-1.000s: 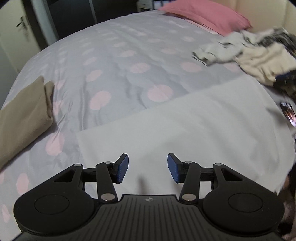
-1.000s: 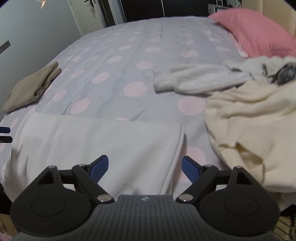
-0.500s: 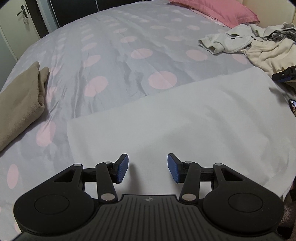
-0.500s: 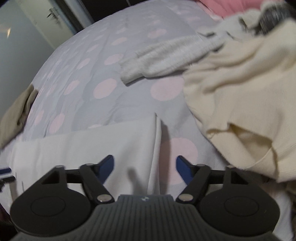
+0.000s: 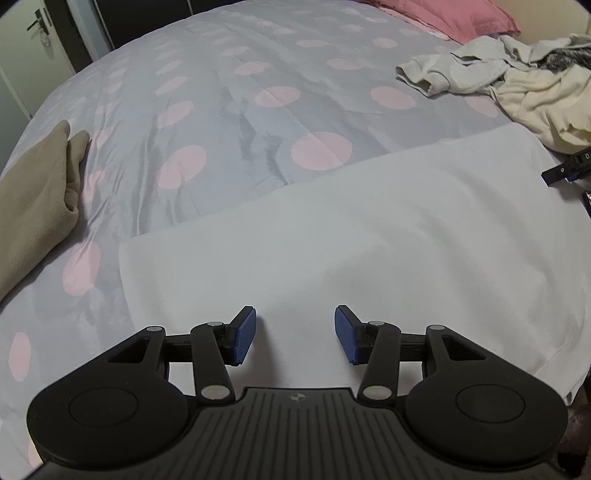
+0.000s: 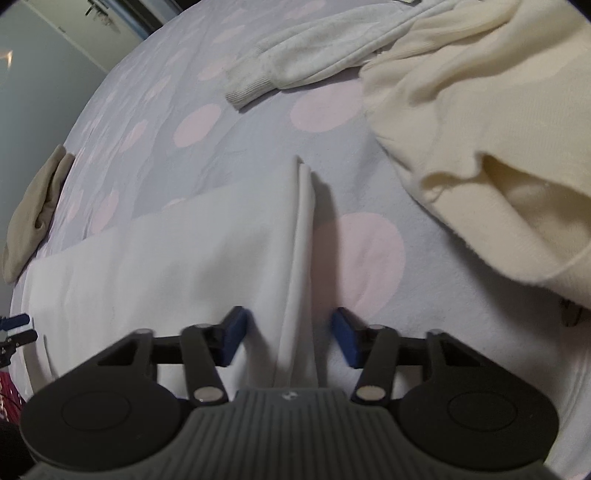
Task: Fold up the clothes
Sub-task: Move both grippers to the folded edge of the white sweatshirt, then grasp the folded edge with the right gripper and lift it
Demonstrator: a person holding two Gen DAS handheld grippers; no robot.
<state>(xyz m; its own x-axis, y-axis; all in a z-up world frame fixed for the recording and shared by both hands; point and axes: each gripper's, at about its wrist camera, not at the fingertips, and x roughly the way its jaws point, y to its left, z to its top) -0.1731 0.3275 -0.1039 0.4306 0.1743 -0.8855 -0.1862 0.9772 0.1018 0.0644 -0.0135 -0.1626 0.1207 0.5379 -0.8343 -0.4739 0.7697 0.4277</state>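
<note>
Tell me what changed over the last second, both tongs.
The right tongs moved in low toward the layered right edge of the flat white folded cloth, which now lies between their open jaws, not yet gripped. The left tongs dropped closer over the same cloth, open. The tan folded garment, cream knit sweater and polka-dot grey bedspread stayed put.

We count one bed (image 5: 229,122) with a gray cover full of pink dots. We see one flat white cloth (image 5: 369,229), one folded tan cloth (image 5: 33,195), one cream sweater (image 6: 480,103), one light gray sweater (image 6: 314,51) and one pink pillow (image 5: 454,14). We count two grippers, a left gripper (image 5: 294,334) and a right gripper (image 6: 287,336).
</note>
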